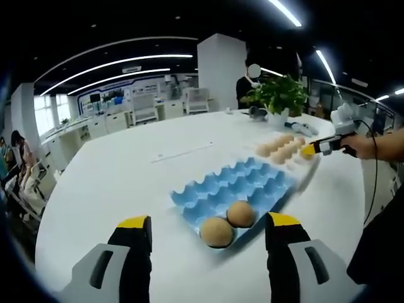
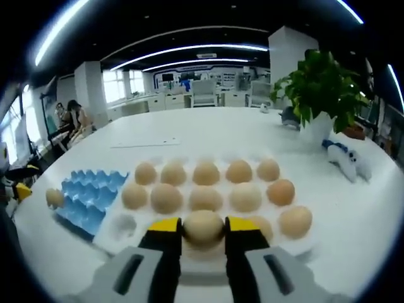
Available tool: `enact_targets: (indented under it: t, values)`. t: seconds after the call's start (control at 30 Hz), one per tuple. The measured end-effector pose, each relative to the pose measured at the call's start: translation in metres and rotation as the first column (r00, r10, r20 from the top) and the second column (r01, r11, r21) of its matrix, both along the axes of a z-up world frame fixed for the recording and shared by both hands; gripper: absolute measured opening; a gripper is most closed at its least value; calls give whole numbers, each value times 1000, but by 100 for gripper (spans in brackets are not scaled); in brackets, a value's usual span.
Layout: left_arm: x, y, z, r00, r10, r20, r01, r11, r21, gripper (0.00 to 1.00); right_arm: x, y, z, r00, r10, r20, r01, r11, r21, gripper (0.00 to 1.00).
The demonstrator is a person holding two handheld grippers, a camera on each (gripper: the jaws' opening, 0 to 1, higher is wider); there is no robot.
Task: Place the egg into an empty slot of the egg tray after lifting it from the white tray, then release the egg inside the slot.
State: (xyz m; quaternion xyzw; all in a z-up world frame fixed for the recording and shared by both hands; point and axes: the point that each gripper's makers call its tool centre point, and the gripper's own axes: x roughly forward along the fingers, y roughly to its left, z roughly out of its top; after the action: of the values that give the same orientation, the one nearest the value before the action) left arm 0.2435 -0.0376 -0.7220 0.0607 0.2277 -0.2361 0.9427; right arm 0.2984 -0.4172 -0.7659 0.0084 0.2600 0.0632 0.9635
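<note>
The blue egg tray (image 1: 247, 183) lies just ahead of my left gripper (image 1: 209, 222), which is open above the table with nothing between its jaws. Two brown eggs (image 1: 216, 231) (image 1: 241, 214) sit in the tray's nearest slots. The white tray (image 2: 123, 225) holds several eggs in rows. My right gripper (image 2: 204, 226) is shut on the egg (image 2: 203, 228) at the tray's front row, with a jaw pressed to each side. The left gripper view shows that right gripper (image 1: 311, 150) at the white tray (image 1: 282, 149), held by a hand. The blue tray (image 2: 88, 196) lies left of the white one.
A potted plant (image 2: 322, 88) and a small white toy (image 2: 347, 159) stand at the table's far right. A person (image 1: 247, 85) stands behind the table, and others sit at the far left. The wide white table (image 1: 126, 170) has bare room on the left.
</note>
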Motion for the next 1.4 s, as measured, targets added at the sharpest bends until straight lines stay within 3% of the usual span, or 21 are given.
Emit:
enact_targets:
  t: [1.4]
  values:
    - [2,1,-4,1000,-11,4,11,1000,0,70,-1,8,15,999,17,50,-19,999,33,26]
